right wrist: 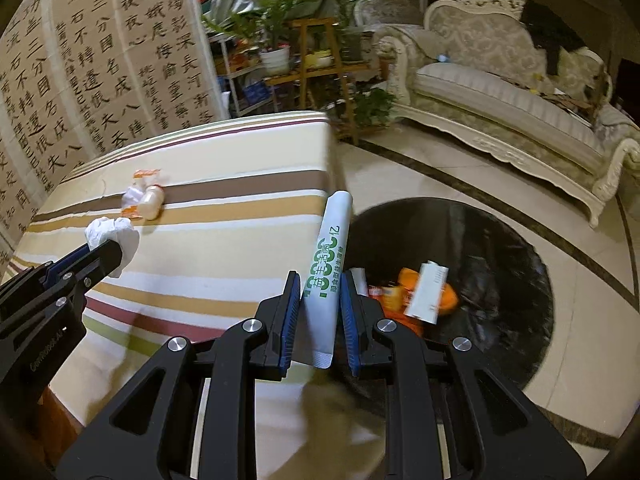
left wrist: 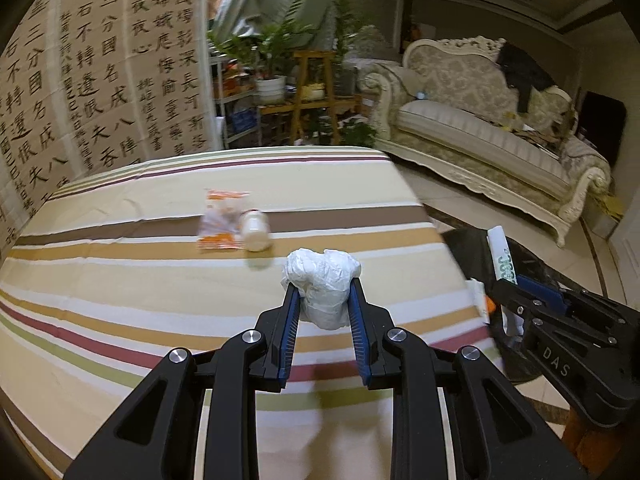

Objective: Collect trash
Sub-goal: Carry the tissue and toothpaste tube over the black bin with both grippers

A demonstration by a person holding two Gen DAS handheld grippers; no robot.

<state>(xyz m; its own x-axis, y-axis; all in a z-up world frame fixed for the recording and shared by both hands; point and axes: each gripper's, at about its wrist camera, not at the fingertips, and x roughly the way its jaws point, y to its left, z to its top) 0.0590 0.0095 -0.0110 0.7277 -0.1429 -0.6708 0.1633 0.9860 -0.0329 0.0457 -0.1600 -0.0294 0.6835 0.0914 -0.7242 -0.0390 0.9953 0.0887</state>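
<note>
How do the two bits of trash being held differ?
The left gripper holds a crumpled white paper ball; the right gripper holds a long, smooth white tube with green print. The ball is lumpy and plain; the tube is slim and stands tilted. The ball hangs over the striped table; the tube is at the table's edge, beside the black bin. Both are white and pinched.

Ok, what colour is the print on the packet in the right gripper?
Green lettering on the white stick packet, clearest in the right wrist view.

crumpled white tissue wad (left wrist: 322,286) held above striped table, white green-printed sachet (right wrist: 329,268) upright over bin
</note>
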